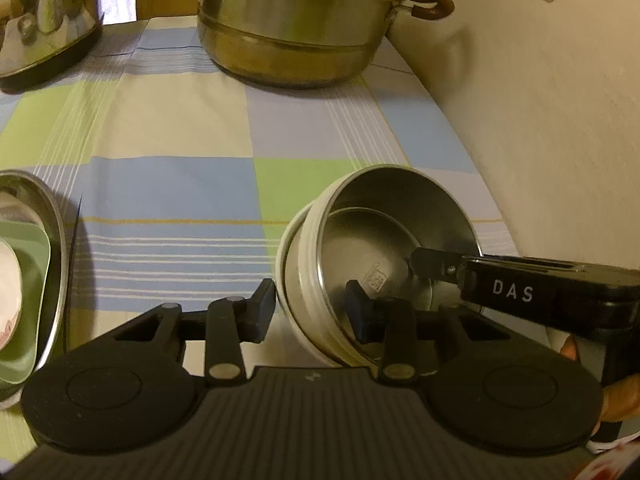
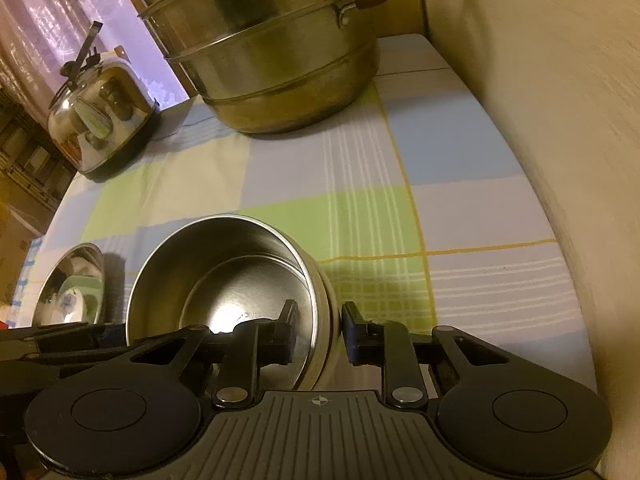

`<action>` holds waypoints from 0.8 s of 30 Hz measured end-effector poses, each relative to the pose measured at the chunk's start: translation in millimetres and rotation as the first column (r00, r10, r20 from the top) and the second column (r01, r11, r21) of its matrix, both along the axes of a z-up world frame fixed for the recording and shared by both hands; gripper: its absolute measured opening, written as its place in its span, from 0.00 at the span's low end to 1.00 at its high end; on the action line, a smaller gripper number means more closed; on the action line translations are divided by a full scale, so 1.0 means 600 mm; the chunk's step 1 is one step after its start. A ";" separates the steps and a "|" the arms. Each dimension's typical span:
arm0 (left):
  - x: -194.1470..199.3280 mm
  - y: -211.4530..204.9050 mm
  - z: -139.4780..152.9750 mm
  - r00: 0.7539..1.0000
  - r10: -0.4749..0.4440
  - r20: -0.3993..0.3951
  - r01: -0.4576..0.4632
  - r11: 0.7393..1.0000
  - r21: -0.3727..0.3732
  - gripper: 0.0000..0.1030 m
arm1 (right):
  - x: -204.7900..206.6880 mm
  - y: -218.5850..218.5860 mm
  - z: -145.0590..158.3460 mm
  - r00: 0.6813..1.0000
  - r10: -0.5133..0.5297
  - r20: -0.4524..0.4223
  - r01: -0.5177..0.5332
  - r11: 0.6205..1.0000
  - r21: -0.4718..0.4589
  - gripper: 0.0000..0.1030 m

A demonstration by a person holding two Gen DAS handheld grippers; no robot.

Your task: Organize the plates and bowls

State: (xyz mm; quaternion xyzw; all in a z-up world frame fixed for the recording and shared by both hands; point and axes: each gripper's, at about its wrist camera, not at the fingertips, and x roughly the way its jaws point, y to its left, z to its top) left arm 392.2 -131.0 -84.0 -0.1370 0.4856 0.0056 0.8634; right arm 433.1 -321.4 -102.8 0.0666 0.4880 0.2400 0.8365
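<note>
The steel bowl [image 1: 380, 248], cream outside, tilts its mouth away from the pot [image 1: 296, 28]; left gripper [image 1: 310, 310] and right gripper [image 2: 318, 330] each pinch its rim.

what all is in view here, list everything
bowl: one, maybe two nested, steel, cream outside, tilted, right near
pot: one, steel, stacked tiers, far end
kettle: one, steel, far left
dish: one, steel, near left
plate: one, green, in dish
small plate: one, white, on green plate
cloth: one, checked blue, green, cream
wall: cream, right
left tool: black, across bowl rim
right tool: black, across bowl rim
</note>
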 end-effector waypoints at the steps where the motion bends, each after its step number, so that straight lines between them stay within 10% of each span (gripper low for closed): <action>1: -0.002 0.002 0.000 1.000 0.005 0.003 -0.005 1.000 -0.003 0.32 | 0.001 0.000 0.000 1.000 -0.004 -0.004 0.004 1.000 0.000 0.22; 24: -0.093 0.122 0.015 0.972 0.235 0.010 -0.235 0.970 0.056 0.32 | -0.054 0.152 0.004 0.983 0.172 -0.057 -0.173 0.985 -0.009 0.20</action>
